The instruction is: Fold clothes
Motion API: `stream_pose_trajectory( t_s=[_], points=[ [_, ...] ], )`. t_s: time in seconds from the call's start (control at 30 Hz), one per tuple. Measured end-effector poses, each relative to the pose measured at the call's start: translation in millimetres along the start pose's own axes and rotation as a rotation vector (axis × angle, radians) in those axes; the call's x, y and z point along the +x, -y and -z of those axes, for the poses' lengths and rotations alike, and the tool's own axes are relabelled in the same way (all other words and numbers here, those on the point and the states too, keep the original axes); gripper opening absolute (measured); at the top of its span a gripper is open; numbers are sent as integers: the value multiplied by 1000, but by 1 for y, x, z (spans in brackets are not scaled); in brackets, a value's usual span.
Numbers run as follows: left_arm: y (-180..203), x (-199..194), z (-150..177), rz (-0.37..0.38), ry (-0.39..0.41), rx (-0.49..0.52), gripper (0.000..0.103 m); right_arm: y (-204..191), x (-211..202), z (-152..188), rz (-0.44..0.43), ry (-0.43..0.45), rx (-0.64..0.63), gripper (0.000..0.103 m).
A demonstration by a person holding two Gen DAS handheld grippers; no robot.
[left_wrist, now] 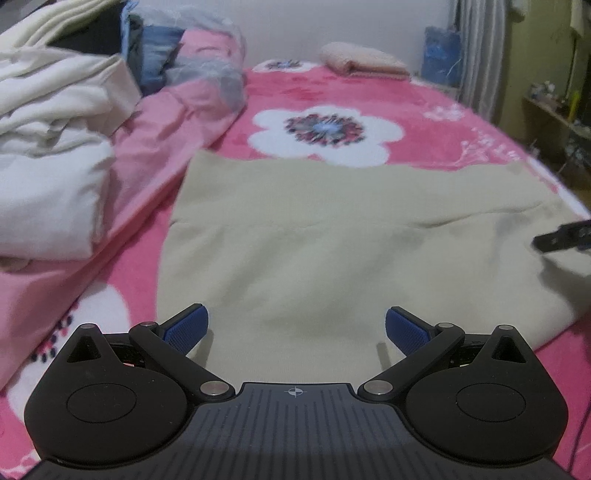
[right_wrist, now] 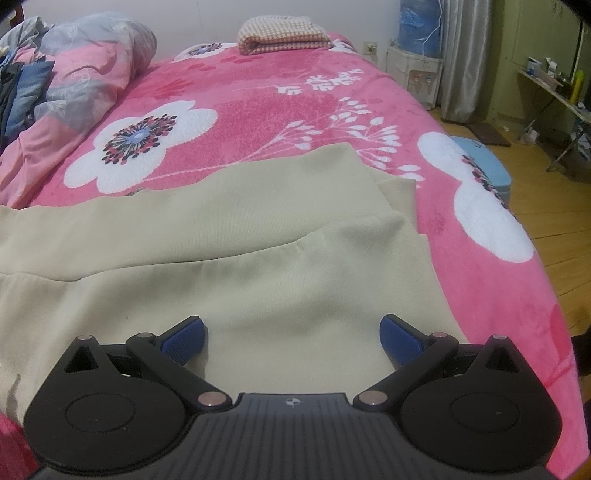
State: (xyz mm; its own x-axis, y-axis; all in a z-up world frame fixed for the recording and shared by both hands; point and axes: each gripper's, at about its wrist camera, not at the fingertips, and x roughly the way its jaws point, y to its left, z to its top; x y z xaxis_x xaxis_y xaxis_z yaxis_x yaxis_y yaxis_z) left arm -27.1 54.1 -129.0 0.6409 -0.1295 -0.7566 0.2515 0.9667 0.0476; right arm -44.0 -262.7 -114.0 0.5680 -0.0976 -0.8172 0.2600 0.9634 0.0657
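A beige garment (left_wrist: 314, 236) lies spread flat on the pink flowered bedspread (left_wrist: 332, 92), with a folded layer and a seam across it (right_wrist: 229, 229). My left gripper (left_wrist: 296, 328) hovers open just above the garment's near edge, blue pads (left_wrist: 184, 328) wide apart and holding nothing. My right gripper (right_wrist: 291, 334) is also open over the garment's right part, nothing between its pads (right_wrist: 400, 338). A dark piece of the right gripper (left_wrist: 561, 238) shows at the right edge of the left wrist view.
A heap of white and cream clothes (left_wrist: 48, 122) and a pink and grey quilt (left_wrist: 184, 92) sit at the left. A folded towel (right_wrist: 282, 35) lies at the bed's far end. The bed's right edge drops to a wooden floor (right_wrist: 546, 206) with a blue object (right_wrist: 487, 162).
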Motion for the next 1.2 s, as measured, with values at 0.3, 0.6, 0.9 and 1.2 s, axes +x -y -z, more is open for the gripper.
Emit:
stream_pose_trajectory(
  t_s=[0.3,0.6,0.9,1.2],
  points=[
    [-10,11,8,-12,-35,-46,103,6,-4,-4,-23,4,34,103],
    [-18,15,14,11,-18,-79,103,-4,-33,-4,-158,36,47,74],
    [-34,-4,21,67,25,-71,103,-18,-22,3,-85,-25,3,47],
    [-70,-8,2,119,133,-183,99,-40,-33,-17,-190,100,-1,46]
  ],
)
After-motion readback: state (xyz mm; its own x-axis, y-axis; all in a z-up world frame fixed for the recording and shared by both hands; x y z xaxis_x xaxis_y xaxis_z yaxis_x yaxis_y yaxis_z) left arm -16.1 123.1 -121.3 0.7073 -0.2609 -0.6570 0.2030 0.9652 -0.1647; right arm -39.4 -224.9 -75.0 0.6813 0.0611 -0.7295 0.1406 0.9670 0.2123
